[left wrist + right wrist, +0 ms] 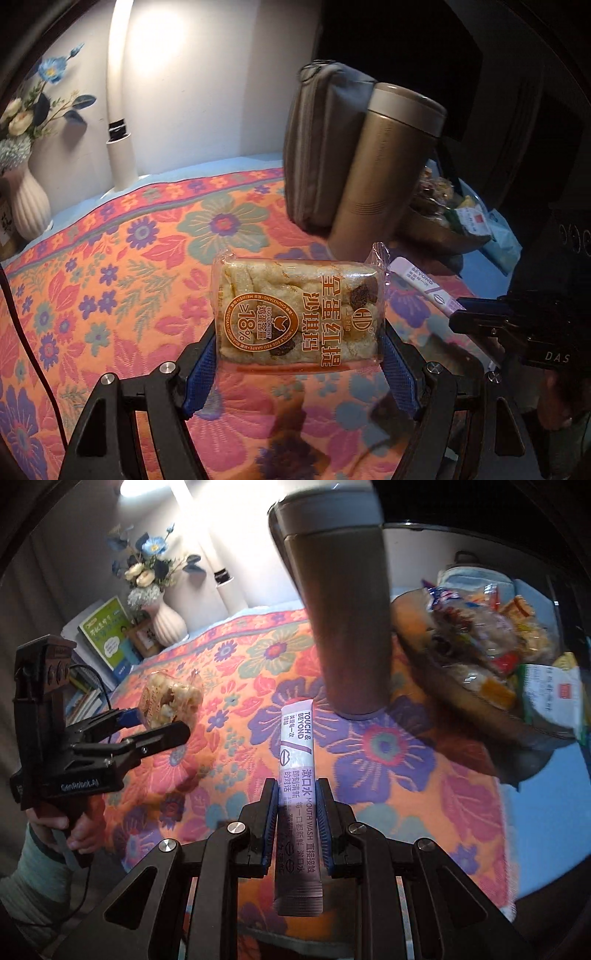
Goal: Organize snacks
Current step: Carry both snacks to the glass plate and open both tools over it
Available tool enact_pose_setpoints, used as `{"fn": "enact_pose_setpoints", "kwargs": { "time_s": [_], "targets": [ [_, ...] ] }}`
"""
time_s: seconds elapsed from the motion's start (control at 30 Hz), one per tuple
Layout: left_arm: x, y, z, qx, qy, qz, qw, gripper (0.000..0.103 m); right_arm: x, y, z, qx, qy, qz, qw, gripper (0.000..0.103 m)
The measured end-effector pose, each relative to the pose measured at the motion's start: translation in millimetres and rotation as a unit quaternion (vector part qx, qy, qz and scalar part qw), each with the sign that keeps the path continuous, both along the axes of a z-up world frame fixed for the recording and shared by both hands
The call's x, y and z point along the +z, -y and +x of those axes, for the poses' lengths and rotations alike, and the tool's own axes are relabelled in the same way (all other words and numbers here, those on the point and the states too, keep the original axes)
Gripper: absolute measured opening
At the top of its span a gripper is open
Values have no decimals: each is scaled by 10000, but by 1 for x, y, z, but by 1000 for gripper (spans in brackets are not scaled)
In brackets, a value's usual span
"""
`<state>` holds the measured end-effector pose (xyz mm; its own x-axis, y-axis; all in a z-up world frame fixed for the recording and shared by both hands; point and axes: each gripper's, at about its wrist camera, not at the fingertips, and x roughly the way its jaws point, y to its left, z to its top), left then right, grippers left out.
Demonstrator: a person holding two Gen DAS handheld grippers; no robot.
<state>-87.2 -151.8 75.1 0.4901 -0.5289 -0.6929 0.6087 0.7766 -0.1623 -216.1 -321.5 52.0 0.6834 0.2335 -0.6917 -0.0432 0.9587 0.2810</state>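
My left gripper [299,347] is shut on a clear-wrapped sachima cake packet [299,314] with orange print, and holds it above the floral cloth [129,277]. The right wrist view shows that gripper [155,722] at the left with the packet [170,698] in it. My right gripper [297,790] is shut on a purple mouthwash stick sachet [297,746] that points toward the thermos [343,620]. In the left wrist view the right gripper [460,314] comes in from the right edge with the sachet [424,284]. A bowl [461,701] piled with several snack packets stands behind and to the right of the thermos.
A brown thermos [384,166] stands upright on the cloth, with a grey pouch [321,147] behind it. A white ribbed vase [29,199] of flowers, a white lamp post [120,155] and stacked books [107,635] line the wall. A person's sleeved hand [48,823] holds the left gripper's handle.
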Motion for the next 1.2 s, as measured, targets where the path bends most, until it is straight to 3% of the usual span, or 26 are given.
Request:
{"fn": "enact_pose_setpoints", "kwargs": {
  "time_s": [0.3, 0.53, 0.77, 1.2],
  "targets": [
    [33, 80, -45, -847, 163, -207, 9961, 77, 32, 45, -41, -374, 445, 11, 9983, 19],
    [55, 139, -50, -1080, 137, -460, 9930, 77, 59, 103, -51, -1078, 849, 79, 9905, 19],
    [64, 200, -50, -1012, 146, -387, 9940, 77, 85, 163, -31, -1594, 1215, 188, 9795, 19],
    [67, 265, -28, -717, 383, -81, 9967, 77, 90, 223, 25, -1711, 1069, 242, 9791, 19]
  ]
}}
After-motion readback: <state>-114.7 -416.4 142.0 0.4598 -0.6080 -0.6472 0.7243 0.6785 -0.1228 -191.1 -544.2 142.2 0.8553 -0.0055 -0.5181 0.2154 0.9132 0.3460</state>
